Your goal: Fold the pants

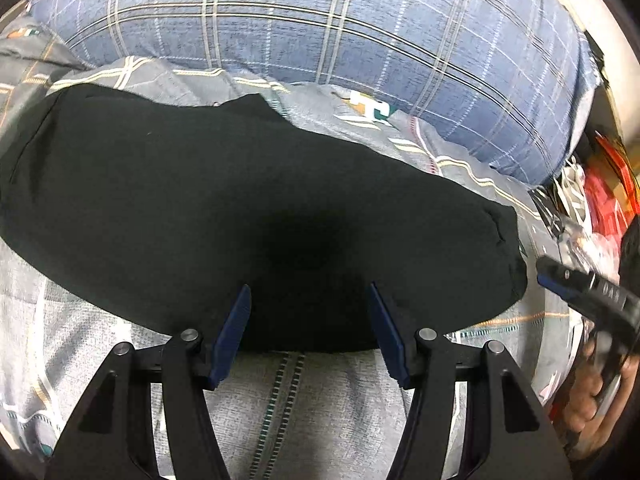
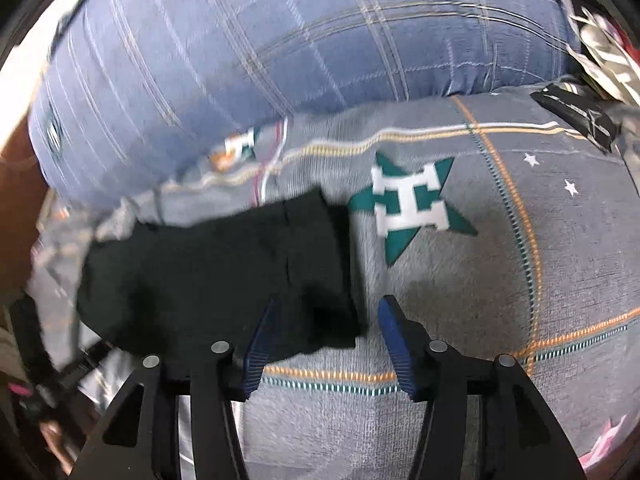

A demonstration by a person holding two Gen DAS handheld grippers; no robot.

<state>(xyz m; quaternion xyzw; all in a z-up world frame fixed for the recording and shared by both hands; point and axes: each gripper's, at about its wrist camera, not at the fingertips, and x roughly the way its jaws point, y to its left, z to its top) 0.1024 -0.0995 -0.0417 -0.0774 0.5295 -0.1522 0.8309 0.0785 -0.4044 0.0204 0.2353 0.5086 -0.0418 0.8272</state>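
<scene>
We see a bed (image 1: 328,400) covered by a grey plaid bedspread (image 2: 460,288) printed with green stars. A large blue checked pillow (image 1: 320,32) lies across its far side. In front of the pillow the black pants (image 1: 224,208) lie flat on the bedspread as a folded, compact oblong, their far edge just short of the pillow. At the bed's right edge in the left wrist view sits some red and white clutter (image 1: 600,196), too blurred for us to identify.

Our left tongs (image 1: 310,300) hover over the near edge of the pants with their blue pads spread apart, gripping nothing. Our right tongs (image 2: 328,320) are released too: one pad is over the right end of the pants and the other over bare bedspread, with no cloth pinched between them. In the left wrist view the right tongs appear beside the pants' right end, carried by a hand (image 1: 588,396).
</scene>
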